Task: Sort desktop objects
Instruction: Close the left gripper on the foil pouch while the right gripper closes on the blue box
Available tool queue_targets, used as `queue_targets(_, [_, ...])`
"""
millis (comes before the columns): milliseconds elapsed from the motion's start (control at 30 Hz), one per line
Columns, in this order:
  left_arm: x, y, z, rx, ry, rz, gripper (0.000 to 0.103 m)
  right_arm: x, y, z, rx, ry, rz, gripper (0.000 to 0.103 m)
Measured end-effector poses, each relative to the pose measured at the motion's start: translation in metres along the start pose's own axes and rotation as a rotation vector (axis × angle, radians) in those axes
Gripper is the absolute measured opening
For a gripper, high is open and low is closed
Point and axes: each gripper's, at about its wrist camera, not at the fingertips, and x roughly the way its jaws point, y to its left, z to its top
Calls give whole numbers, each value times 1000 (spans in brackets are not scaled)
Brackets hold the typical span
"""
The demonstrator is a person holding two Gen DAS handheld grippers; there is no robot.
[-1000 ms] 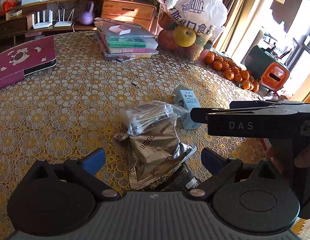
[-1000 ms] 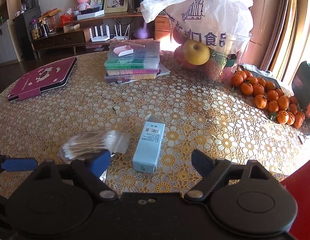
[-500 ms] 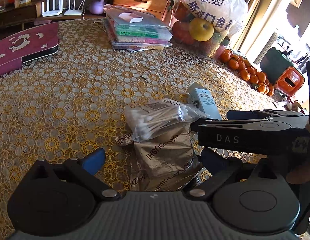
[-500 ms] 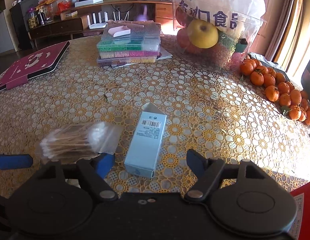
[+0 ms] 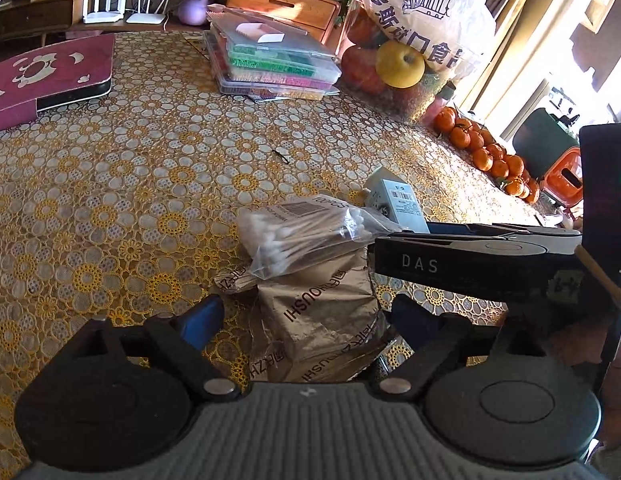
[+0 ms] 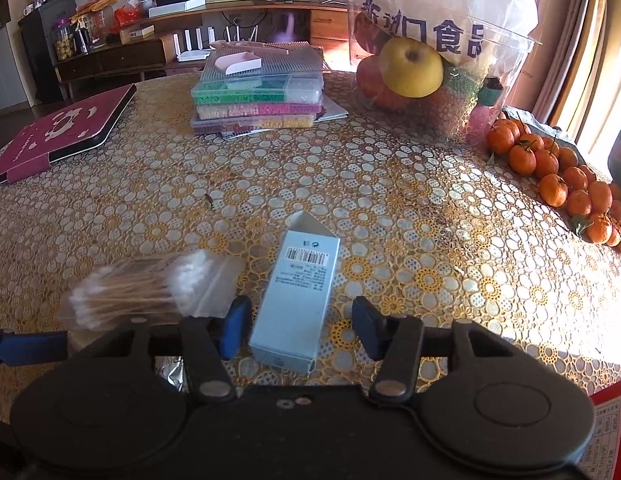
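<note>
In the left wrist view my left gripper [image 5: 304, 320] is open, its blue tips on either side of a silver foil pouch [image 5: 322, 320] on the table. A clear bag of cotton swabs [image 5: 298, 240] lies across the pouch's far end. Beyond it is a light blue box [image 5: 398, 204]. My right gripper [image 5: 406, 240] reaches in from the right beside that box. In the right wrist view my right gripper [image 6: 301, 326] is open around the near end of the blue box [image 6: 298, 288]. Its left tip is close to the box and its right tip stands apart. The swab bag [image 6: 150, 292] lies to the left.
A stack of bead organiser boxes [image 6: 258, 96] stands at the back centre, with a maroon tablet case [image 6: 58, 132] at the back left. A fruit bowl under a white plastic bag [image 6: 442, 60] and several tangerines [image 6: 562, 176] fill the right. A small dark clip [image 6: 209, 200] lies mid-table.
Both grippers have moved forward and lower over the items. The right gripper's jaws have narrowed around the blue box. The left gripper has come closer over the foil pouch.
</note>
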Motion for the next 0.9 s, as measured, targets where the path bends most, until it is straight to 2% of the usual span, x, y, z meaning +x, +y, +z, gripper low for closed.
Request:
queue_targets(100, [-2,0,0,-16,11,-20,75,-1,-1,0,12,3,-3,52])
queue_targets(200, [-4,-2,-1,-16,12,-24,71,-2,-2,-2,19,4,-4,47])
queue_targets(267, [-5,-2,0,-14,7,-27,69,-3,-3,-1,27,3,-13,38])
queue_targets(367, [-8,0,0,-18,1,-37,64,-5,-5,-2,47,2,-11,31])
queue_targets(600, [-15,3,-2,-28,-9,-53,54,-17,-10,-10,92,-16,-11,30])
queue_targets(900, [-29,4,-7,-36,-20,-64,50,-49,-12,-24,128,-56,-5,30])
